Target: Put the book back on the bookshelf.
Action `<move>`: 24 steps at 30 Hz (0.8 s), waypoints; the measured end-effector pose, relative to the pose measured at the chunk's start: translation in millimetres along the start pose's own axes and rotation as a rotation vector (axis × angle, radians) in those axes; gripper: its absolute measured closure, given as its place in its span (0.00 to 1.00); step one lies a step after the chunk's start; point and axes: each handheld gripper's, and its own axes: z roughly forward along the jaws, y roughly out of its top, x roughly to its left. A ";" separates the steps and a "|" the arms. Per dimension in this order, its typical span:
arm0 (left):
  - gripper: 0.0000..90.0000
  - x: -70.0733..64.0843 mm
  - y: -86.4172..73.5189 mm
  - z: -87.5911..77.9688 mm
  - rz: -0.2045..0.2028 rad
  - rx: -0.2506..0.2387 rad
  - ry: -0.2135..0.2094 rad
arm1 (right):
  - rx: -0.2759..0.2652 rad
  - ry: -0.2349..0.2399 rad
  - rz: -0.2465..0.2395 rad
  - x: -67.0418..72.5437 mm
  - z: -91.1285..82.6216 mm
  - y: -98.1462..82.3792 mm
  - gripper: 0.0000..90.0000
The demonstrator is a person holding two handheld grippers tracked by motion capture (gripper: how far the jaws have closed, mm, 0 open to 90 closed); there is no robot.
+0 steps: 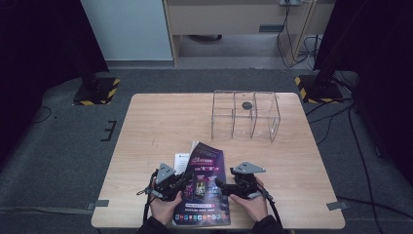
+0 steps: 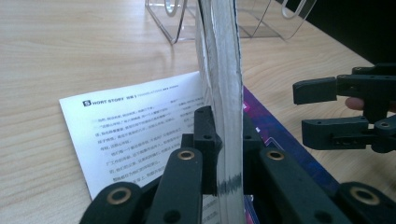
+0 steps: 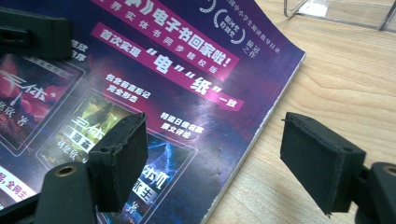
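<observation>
A purple magazine point(image 1: 204, 187) lay at the near edge of the wooden table point(image 1: 146, 126), between the two hands. The left gripper point(image 2: 219, 140) was clamped on the magazine's lifted cover point(image 2: 219, 70) — the sheet stood on edge between the jaws, baring a white printed page point(image 2: 140, 130) beneath. The right gripper point(image 3: 215, 158) stood with its jaws apart and nothing between the pads, one pad above the glossy cover, the other past the magazine's right edge, above bare wood. Beyond the magazine the tabletop lay free as far as the clear acrylic organiser point(image 1: 245, 115) near the far edge — well apart from both tools.
</observation>
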 end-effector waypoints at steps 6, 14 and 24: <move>0.92 -4.0 5.9 -8.7 0.012 -0.057 -0.023 | -0.011 0.014 0.021 -3.3 -2.1 1.3 0.25; 0.92 -9.0 12.3 -18.7 0.031 -0.115 -0.053 | -0.035 0.047 0.028 -5.6 -6.6 4.7 0.23; 0.92 -14.2 16.7 -25.4 0.049 -0.147 -0.068 | -0.038 0.092 0.053 -7.6 -6.4 4.0 0.22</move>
